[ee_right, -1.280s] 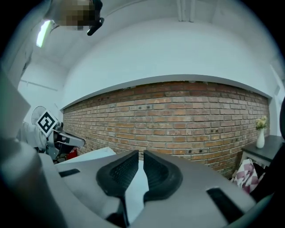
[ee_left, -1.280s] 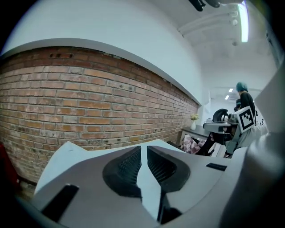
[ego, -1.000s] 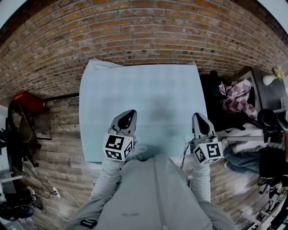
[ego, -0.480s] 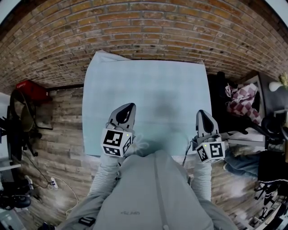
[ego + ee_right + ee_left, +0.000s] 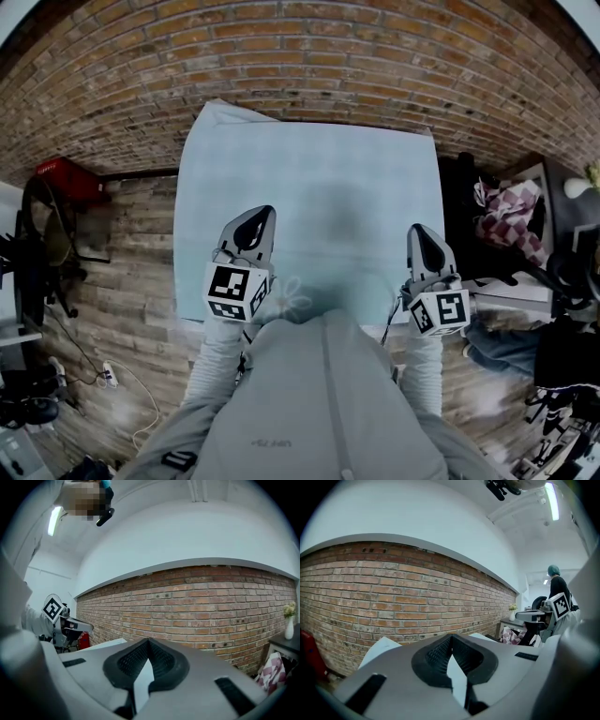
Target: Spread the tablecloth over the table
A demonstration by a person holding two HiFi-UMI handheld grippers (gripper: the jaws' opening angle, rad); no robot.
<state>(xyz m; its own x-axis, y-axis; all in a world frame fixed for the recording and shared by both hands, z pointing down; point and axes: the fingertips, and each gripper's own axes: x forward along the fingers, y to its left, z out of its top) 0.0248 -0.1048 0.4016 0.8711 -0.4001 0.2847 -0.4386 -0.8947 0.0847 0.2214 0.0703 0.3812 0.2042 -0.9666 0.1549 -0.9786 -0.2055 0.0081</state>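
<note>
A pale blue tablecloth [image 5: 319,187] lies flat over the table, its far left corner bunched up against the brick wall [image 5: 300,66]. My left gripper [image 5: 253,214] hovers over the cloth's near left part and my right gripper [image 5: 417,230] over its near right part. The jaws of both are shut, tips together, in the left gripper view [image 5: 451,637] and the right gripper view [image 5: 148,641]. No fold of cloth rises to either gripper. Pale cloth [image 5: 379,649] shows beside and behind the shut jaws. The table's near edge is hidden by the person's grey top.
A red box [image 5: 66,178] and a dark chair [image 5: 42,244] stand on the wooden floor at the left. Dark furniture with a checked cloth [image 5: 511,211] crowds the right side. Cables [image 5: 103,375] lie on the floor at the near left.
Both grippers have shifted a little over the near part of the cloth, the left one leftward. They stay shut. The cloth lies as before.
</note>
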